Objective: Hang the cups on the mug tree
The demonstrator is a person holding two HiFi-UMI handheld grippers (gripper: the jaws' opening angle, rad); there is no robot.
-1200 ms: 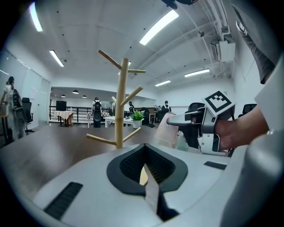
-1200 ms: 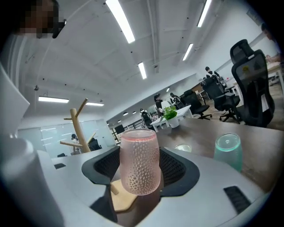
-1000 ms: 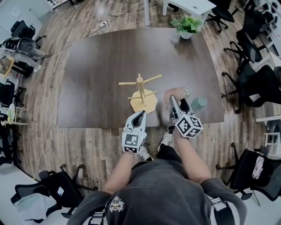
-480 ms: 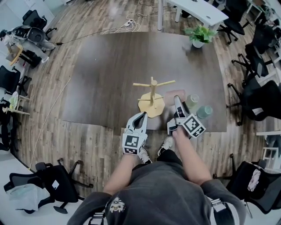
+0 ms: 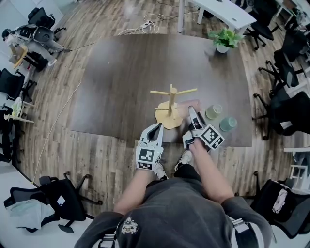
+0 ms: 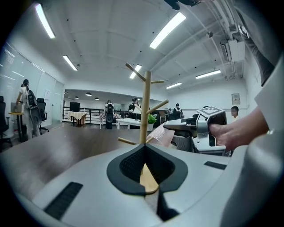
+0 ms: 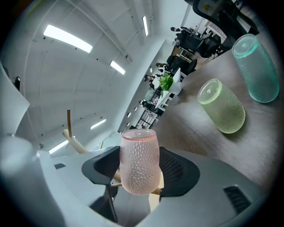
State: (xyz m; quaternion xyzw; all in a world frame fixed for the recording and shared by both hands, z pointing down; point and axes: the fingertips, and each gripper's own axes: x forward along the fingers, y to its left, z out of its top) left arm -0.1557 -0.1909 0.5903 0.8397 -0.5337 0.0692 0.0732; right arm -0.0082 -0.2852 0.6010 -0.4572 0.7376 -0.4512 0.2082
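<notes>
Right gripper (image 7: 140,172): jaws wide, clamped on pink cup (image 7: 139,160), lower centre. Left gripper (image 6: 144,150): jaws together, empty, mug tree (image 6: 145,106) centre frame.

Worktop (image 5: 126,72) — dark brown, rectangular, standing on a wood-plank floor (image 5: 58,126). Potted plant (image 5: 224,39): white pot, on the far right corner of the worktop. White desk (image 5: 218,9): beyond that corner. Power strip (image 5: 145,25): on the floor past the far edge, with a pale cable. Black office chairs (image 5: 286,104) — along the right side and at lower left. Ceiling light strips (image 6: 167,30): lit.
</notes>
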